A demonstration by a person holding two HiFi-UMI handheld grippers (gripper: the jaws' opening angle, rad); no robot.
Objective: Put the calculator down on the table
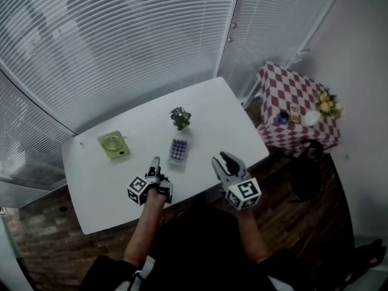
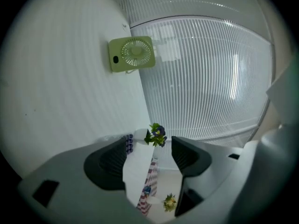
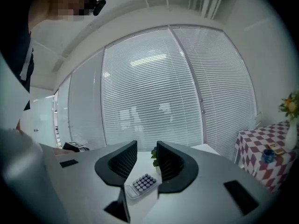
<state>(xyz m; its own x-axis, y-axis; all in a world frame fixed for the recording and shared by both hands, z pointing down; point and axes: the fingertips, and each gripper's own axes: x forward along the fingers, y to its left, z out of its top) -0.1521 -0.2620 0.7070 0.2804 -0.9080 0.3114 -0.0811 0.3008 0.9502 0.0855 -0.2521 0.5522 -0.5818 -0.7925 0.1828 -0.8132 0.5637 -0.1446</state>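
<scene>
On the white surface (image 1: 212, 111), right in the middle, the calculator (image 1: 177, 151) lies flat, keys up, touching neither gripper. The left gripper (image 1: 157, 165) hovers just on the person's side of the calculator, a little to its left. Its fingers stand apart and hold nothing. Its own view is rolled sideways, and the gap between the fingers frames only a strip of surface and a sliver of the calculator's keys (image 2: 129, 143).

The right gripper (image 1: 222, 162) sits to the right of the calculator, near the surface's front edge. Its fingers are spread too and empty. In the right gripper view the calculator (image 3: 142, 185) shows low in the gap, lying beyond the tips and not pinched. Bare surface is all that lies between each gripper and the calculator.

Just past the calculator stands a small potted plant (image 1: 180, 118), upright. Well off to the calculator's left rests a green desk fan (image 1: 113, 145), face up. Far to the right, off the surface, stands a side table under a red-and-white checked cloth (image 1: 291, 93), carrying flowers (image 1: 328, 104) and a blue cup (image 1: 282, 117). White blinds (image 1: 121, 41) fill the wall behind.
</scene>
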